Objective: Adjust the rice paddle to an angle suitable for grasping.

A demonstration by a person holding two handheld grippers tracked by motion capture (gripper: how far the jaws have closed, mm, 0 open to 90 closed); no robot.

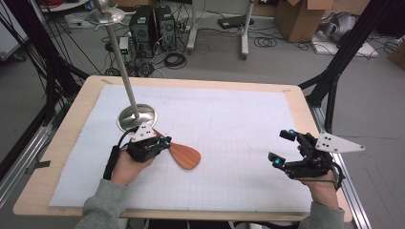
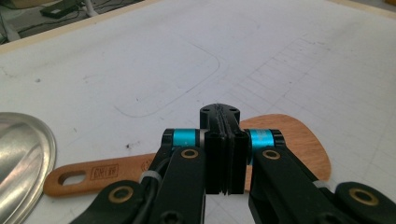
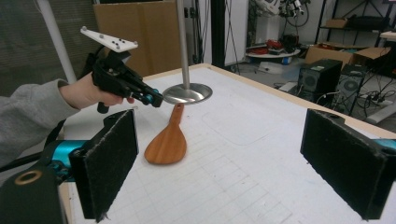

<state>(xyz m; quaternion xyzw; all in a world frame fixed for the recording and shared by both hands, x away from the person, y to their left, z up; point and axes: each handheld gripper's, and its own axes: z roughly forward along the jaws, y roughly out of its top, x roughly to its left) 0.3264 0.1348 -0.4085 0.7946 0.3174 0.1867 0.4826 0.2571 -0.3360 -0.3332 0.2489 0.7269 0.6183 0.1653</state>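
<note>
A wooden spatula (image 1: 184, 155) lies flat on the white mat (image 1: 224, 124), its handle pointing toward the metal stand's round base (image 1: 137, 117). My left gripper (image 1: 165, 142) hovers over the spatula's handle with its jaws pressed together and nothing between them. In the left gripper view the shut jaws (image 2: 219, 112) cover the neck of the spatula (image 2: 289, 135), whose handle lies beside the base (image 2: 18, 158). My right gripper (image 1: 281, 147) rests open at the mat's right side. Its pads (image 3: 109, 163) stand wide apart, facing the spatula (image 3: 166, 142) and the left gripper (image 3: 156, 100).
A tall metal pole (image 1: 119, 62) rises from the base at the back left of the mat. The mat carries a faint drawn grid and outline. The wooden table edge (image 1: 62, 138) frames the mat. Boxes, computers and cables lie on the floor beyond.
</note>
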